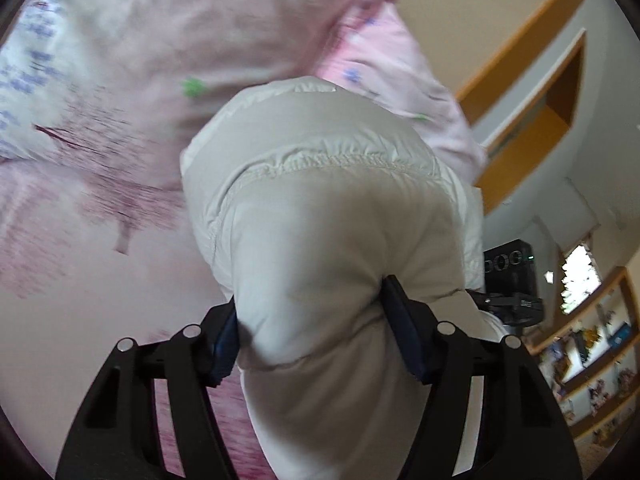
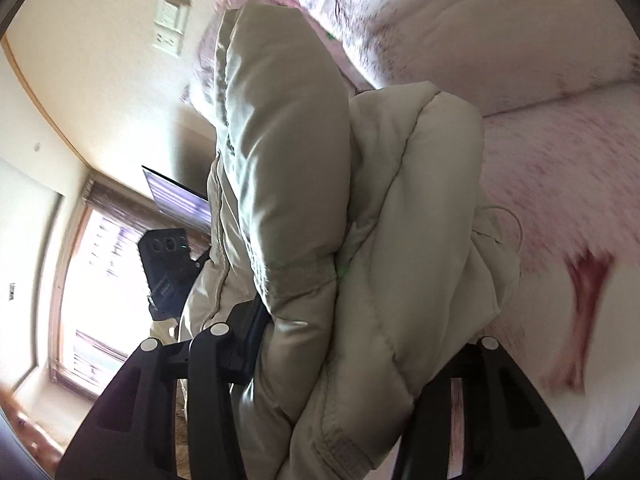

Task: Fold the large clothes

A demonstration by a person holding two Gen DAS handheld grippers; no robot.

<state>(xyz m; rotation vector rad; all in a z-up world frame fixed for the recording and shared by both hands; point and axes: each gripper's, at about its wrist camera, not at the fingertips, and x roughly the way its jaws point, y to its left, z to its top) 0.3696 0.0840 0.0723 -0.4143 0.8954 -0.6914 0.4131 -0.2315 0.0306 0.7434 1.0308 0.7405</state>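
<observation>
Above a pink bed (image 1: 80, 240), two handheld grippers lift a white puffer jacket (image 1: 320, 200) clear of the bedding. Seen from the left wrist, the left gripper (image 1: 316, 332) pinches a thick, rounded bulge of the jacket's padding between its blue pads (image 1: 226, 344), the fabric swelling out above and below the grip. A stitched seam runs across the quilted cloth just beyond the fingers. Behind the jacket lies a pink floral duvet (image 1: 248, 24) bunched toward the head of the bed, blurred by motion, and a pink sheet printed with dark red trees. To the right stand a small black camera on a stand (image 1: 512, 276), wall shelves (image 1: 592, 360) crowded with small items too blurred to identify, and an orange-trimmed wall recess (image 1: 548, 108).

From the right wrist, the right gripper (image 2: 344, 344) clamps another fold of the same jacket (image 2: 400, 200), which drapes thickly over the jaws and hides the right finger's pad; a hook-and-loop strip (image 2: 296, 276) crosses the padded section held nearest the left finger. The jacket hangs between the camera and the bed (image 2: 560, 184). At left are a bright window (image 2: 100, 280), a wall switch panel (image 2: 170, 24) and a black camera on a stand (image 2: 164, 268).
</observation>
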